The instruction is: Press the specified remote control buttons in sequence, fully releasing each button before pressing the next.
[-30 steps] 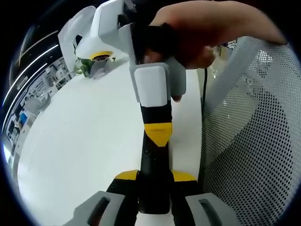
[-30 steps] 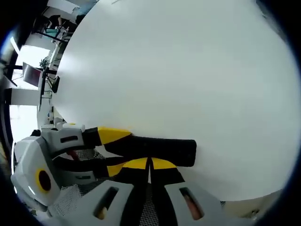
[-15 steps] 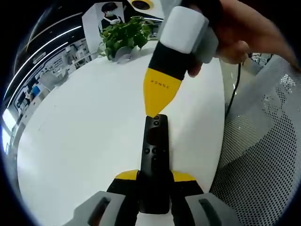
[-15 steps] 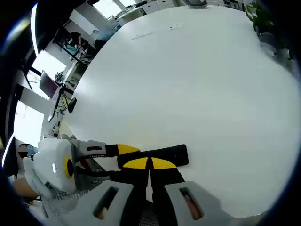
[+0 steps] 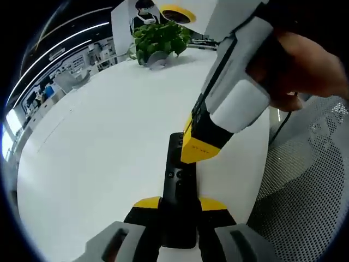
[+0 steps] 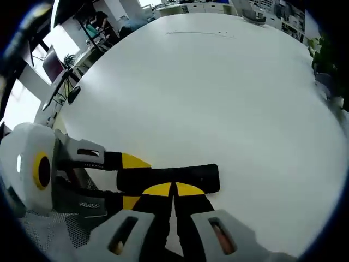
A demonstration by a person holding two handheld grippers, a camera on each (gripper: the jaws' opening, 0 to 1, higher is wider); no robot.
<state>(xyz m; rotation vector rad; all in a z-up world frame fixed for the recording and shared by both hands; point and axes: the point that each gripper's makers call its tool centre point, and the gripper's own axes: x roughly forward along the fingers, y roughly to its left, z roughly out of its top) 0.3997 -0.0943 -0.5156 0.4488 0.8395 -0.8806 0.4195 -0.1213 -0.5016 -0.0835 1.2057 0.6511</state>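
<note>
A potted plant (image 5: pixel 159 41) stands at the far edge of the white tabletop (image 5: pixel 98 147), and a mesh chair (image 5: pixel 305 196) sits just beside the near edge. The left hand-held gripper (image 5: pixel 178 206) is clenched on the near end of the black remote (image 5: pixel 178 183), which lies along the tabletop. The right hand-held gripper (image 5: pixel 197 153), gripped by a hand (image 5: pixel 305 71), has its jaws closed together with nothing between them, the yellow tip resting on the remote's upper buttons.
</note>
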